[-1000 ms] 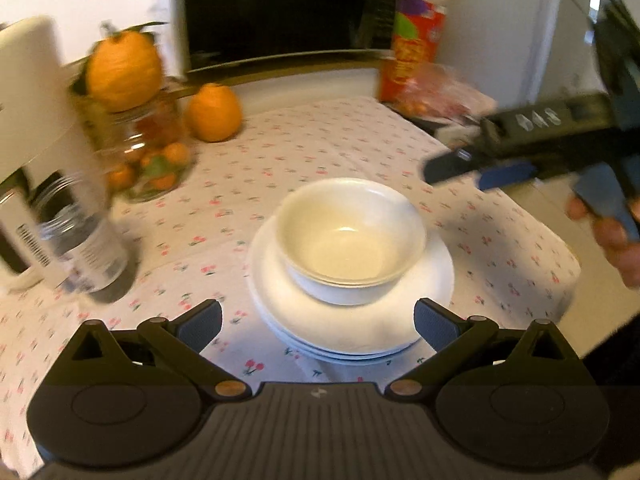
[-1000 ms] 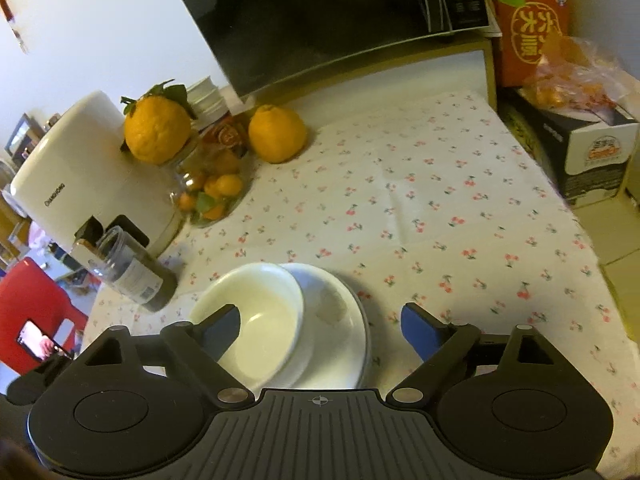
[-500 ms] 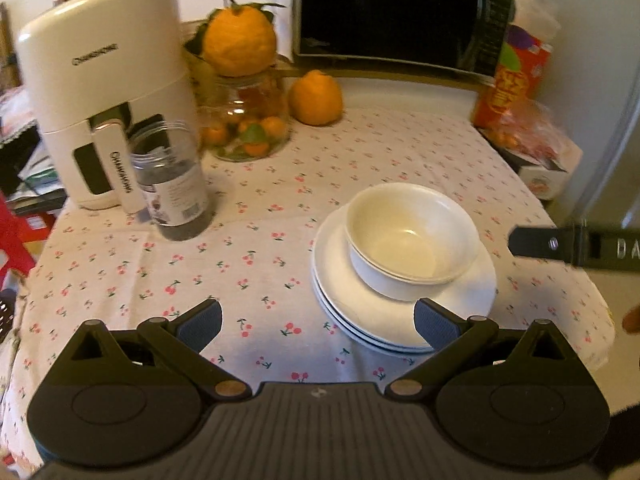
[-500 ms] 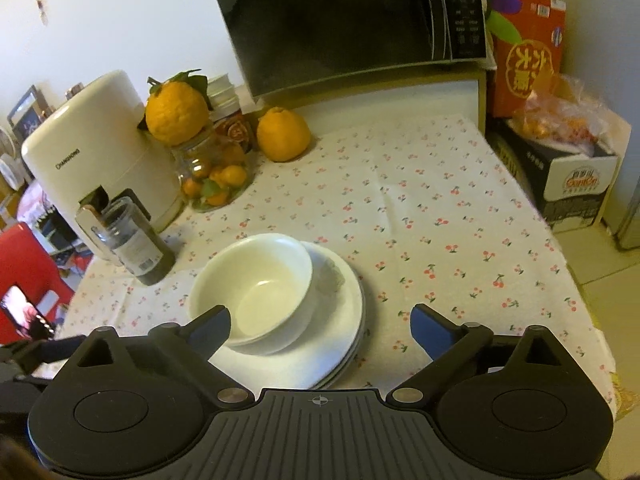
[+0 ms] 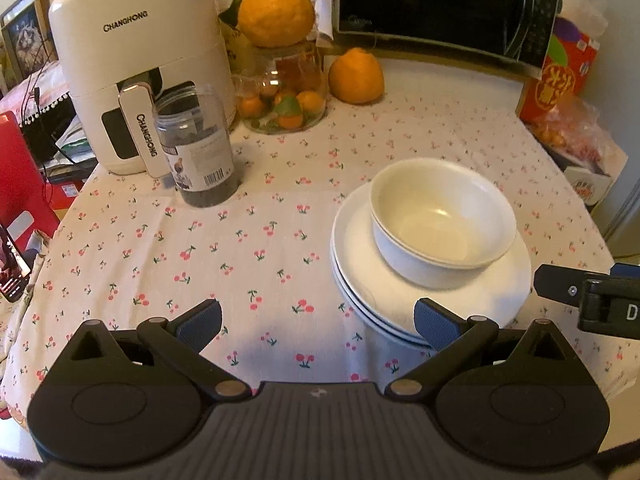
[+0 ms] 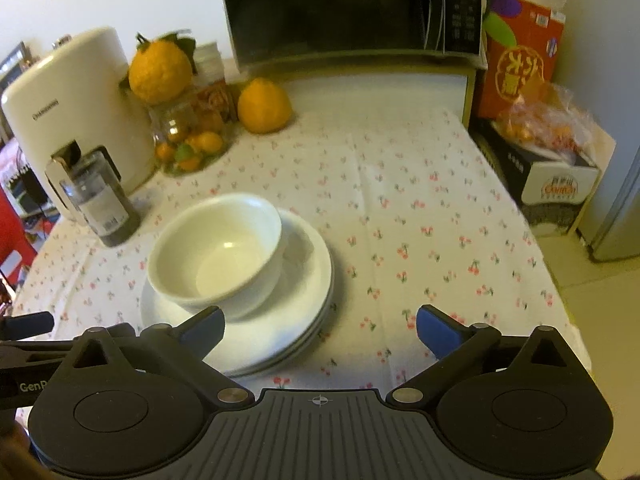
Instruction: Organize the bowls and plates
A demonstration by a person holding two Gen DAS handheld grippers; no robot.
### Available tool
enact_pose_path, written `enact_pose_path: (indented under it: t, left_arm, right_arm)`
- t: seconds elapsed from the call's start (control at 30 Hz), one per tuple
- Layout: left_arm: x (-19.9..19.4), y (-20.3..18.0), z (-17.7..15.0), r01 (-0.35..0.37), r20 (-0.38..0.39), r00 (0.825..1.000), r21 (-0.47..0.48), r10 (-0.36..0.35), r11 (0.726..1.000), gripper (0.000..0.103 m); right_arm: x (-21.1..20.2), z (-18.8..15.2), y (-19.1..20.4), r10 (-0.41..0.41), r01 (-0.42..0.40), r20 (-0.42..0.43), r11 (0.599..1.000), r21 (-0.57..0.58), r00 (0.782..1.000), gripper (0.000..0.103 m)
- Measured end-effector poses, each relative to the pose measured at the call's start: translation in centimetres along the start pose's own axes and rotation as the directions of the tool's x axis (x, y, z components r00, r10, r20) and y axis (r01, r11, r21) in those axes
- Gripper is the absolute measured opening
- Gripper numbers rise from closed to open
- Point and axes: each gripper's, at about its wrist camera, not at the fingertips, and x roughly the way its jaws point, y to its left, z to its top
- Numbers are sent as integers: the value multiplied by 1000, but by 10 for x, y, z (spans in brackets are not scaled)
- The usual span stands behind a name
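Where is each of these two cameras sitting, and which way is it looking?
Left wrist: rides the left gripper, looking along its open jaws at the bowl on stacked plates; the right gripper's tip shows at right.
Right wrist: rides the right gripper, jaws open, plates to its left.
Shared: bowl, plates, air fryer, microwave.

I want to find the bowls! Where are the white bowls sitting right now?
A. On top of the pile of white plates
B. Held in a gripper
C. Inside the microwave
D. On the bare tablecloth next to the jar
A: the white bowls rest on the stack of white plates on the tablecloth, and both the left gripper and right gripper are open and empty.
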Motion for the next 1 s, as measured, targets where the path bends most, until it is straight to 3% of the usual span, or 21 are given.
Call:
enact_pose_path:
  t: [1.0]
  left_arm:
    - [-3, -14, -7, -11, 1, 1000, 37, 11, 999, 103]
  right_arm:
    - [4, -7, -1, -32, 31, -24, 999, -37, 999, 103]
